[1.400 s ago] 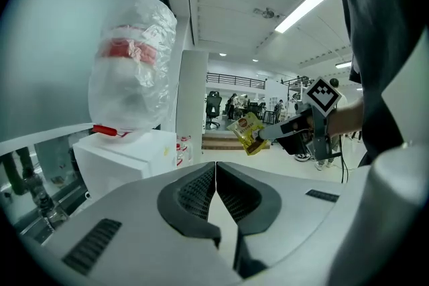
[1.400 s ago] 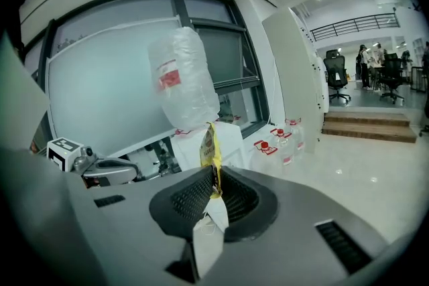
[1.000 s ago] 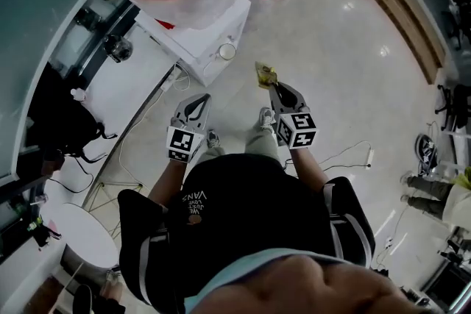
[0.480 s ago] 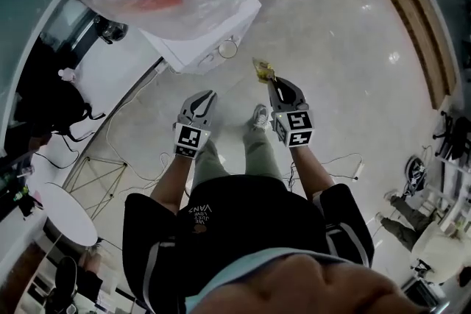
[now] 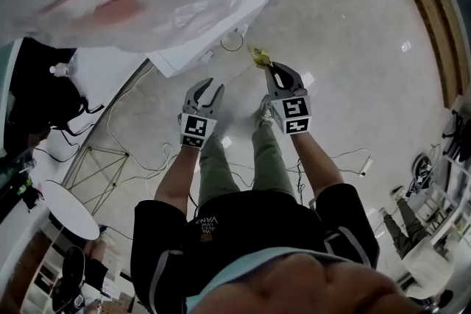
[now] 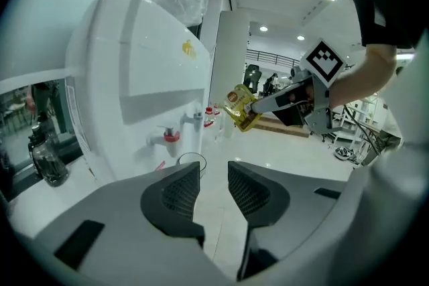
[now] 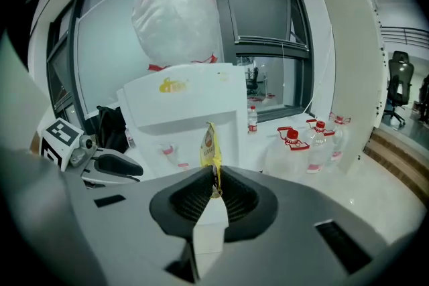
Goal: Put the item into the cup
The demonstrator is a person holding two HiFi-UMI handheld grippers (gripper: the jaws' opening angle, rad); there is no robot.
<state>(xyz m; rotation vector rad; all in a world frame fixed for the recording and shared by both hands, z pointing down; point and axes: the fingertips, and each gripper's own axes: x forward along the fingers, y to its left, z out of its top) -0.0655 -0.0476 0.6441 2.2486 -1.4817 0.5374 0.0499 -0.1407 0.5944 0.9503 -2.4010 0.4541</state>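
Fingers [image 7: 193,199] of the right gripper [image 7: 214,179] pinch the small yellow foil sachet [image 7: 210,144], while the left gripper [image 6: 214,176], its fingers just opened a little, is empty; with the carry under way, the sachet next needs lining up above the clear round cup [image 6: 192,160] on the white water dispenser [image 6: 147,70] ledge.

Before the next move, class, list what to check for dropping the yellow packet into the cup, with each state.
1. Grip on yellow packet by right gripper jaws: ok.
2. The cup upright below the water dispenser taps: ok.
3. Packet above cup mouth: not ok, off to one side.
4. The left gripper free: ok, jaws have just been opening, nothing between them.
5. Cup empty: cannot tell.
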